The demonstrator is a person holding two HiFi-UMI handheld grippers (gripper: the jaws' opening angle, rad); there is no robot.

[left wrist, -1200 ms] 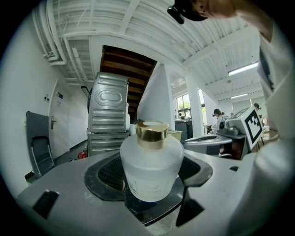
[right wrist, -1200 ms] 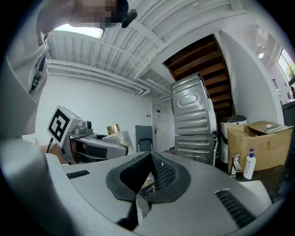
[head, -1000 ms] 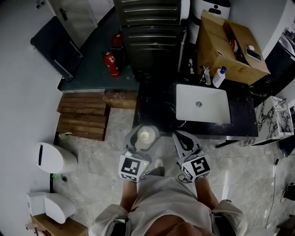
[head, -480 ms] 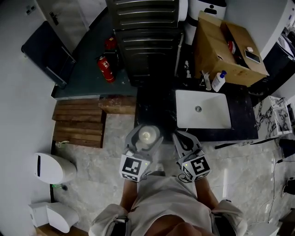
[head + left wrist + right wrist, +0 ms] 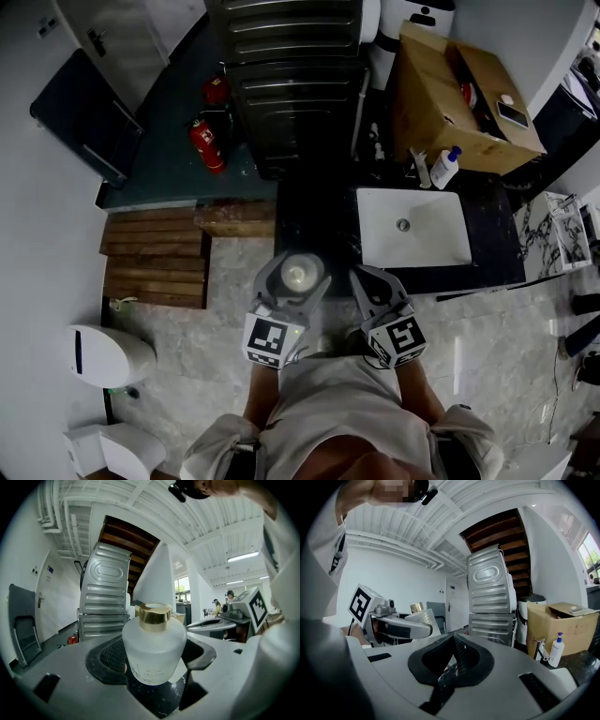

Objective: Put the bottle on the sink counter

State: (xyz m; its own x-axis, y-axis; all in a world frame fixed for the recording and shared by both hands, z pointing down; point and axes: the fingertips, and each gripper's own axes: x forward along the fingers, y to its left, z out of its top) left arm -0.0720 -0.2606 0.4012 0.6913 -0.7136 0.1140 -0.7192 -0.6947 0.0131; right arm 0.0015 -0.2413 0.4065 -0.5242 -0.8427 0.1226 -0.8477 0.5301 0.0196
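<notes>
My left gripper [image 5: 296, 278] is shut on a squat frosted white bottle [image 5: 153, 649] with a gold cap [image 5: 153, 616], held upright. From the head view the bottle [image 5: 299, 275] hangs over the floor just short of the dark sink counter [image 5: 309, 220]. My right gripper [image 5: 367, 284] is beside it, shut with nothing between its jaws [image 5: 452, 660]. In the right gripper view the left gripper [image 5: 396, 625] and the bottle's cap [image 5: 417, 607] show at the left. The white sink basin [image 5: 413, 229] is set into the counter ahead on the right.
A cardboard box [image 5: 459, 89] and a pump bottle [image 5: 444, 167] stand behind the basin. Stacked grey metal appliances [image 5: 291, 66] rise at the back. A red fire extinguisher [image 5: 202, 142] and wooden pallets [image 5: 155, 255] lie left. A white bin [image 5: 103, 354] sits lower left.
The whole scene has slid left and down in the head view, as the view has shifted. Both grippers hold the same pose, the bottle still gripped.
</notes>
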